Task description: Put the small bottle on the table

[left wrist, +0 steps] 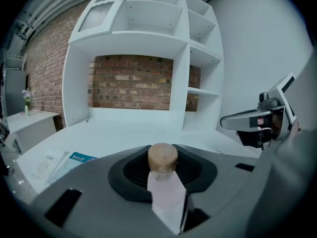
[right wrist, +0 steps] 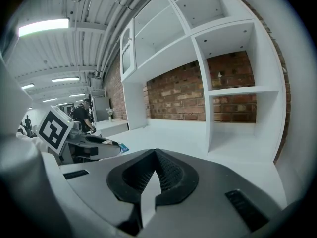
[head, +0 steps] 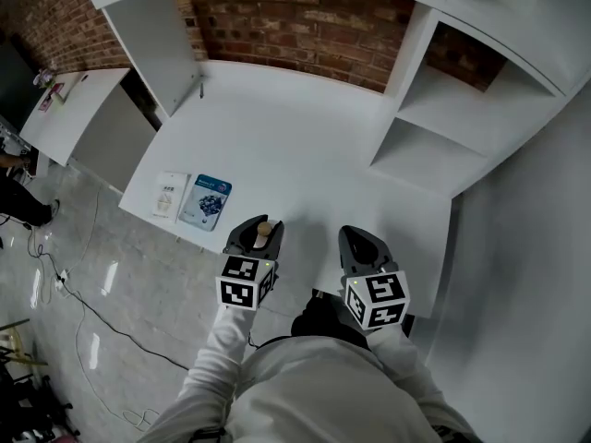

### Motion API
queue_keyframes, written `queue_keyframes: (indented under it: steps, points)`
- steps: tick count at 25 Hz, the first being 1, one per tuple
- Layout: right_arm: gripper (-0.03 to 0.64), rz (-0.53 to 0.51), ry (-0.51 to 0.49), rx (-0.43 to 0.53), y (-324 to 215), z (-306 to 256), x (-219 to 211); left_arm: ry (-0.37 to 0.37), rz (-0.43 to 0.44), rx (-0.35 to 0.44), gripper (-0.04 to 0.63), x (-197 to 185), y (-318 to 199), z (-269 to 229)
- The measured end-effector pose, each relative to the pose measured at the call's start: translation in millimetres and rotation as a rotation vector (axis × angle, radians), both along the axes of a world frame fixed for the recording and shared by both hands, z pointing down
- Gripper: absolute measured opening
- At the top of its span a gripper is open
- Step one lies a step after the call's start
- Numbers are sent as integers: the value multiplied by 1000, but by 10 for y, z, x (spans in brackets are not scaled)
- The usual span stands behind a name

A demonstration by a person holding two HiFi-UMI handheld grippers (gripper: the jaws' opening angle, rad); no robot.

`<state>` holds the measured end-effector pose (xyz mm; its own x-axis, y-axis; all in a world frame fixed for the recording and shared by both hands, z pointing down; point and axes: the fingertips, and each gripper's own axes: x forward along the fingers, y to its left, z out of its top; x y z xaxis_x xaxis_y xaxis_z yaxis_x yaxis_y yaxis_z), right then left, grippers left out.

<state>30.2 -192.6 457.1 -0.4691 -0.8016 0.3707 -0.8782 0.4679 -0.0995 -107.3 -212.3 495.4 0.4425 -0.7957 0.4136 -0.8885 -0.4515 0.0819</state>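
Note:
A small clear bottle (left wrist: 167, 197) with a round wooden stopper (head: 264, 230) sits between the jaws of my left gripper (head: 255, 236), which is shut on it. The stopper (left wrist: 162, 157) sticks up past the dark pads. This gripper hangs over the front edge of the white table (head: 277, 137). My right gripper (head: 361, 245) is beside it on the right, also at the table's front edge. Its jaws meet at the tips with nothing between them (right wrist: 156, 158). Each gripper view shows the other gripper at its side: the right gripper (left wrist: 250, 120) and the left gripper (right wrist: 94, 145).
A white packet (head: 169, 195) and a blue packet (head: 205, 200) lie at the table's front left. White shelf compartments (head: 443, 123) stand on the right side, and a brick wall (head: 295, 26) runs along the back. Cables trail over the grey floor (head: 83, 293) on the left.

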Motion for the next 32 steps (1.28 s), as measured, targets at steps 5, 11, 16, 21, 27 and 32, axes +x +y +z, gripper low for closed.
queue_keyframes:
  steps: [5, 11, 16, 21, 27, 32]
  points:
    - [28, 9, 3, -9, -136, 31, 59, -12, 56, -4, 138, 203, -274, 30]
    - [28, 25, 16, -22, -264, 73, 148, -19, 82, -6, 138, 355, -617, 75]
    - [28, 43, 18, -24, -354, 89, 224, -22, 77, -6, 138, 428, -908, 132]
    - [28, 53, 22, -29, -417, 118, 301, -27, 80, -7, 138, 543, -1121, 243]
    - [28, 69, 19, -36, -470, 135, 382, -28, 88, -5, 137, 698, -1294, 334]
    - [28, 81, 17, -39, -509, 146, 438, -37, 99, -14, 138, 810, -1408, 388]
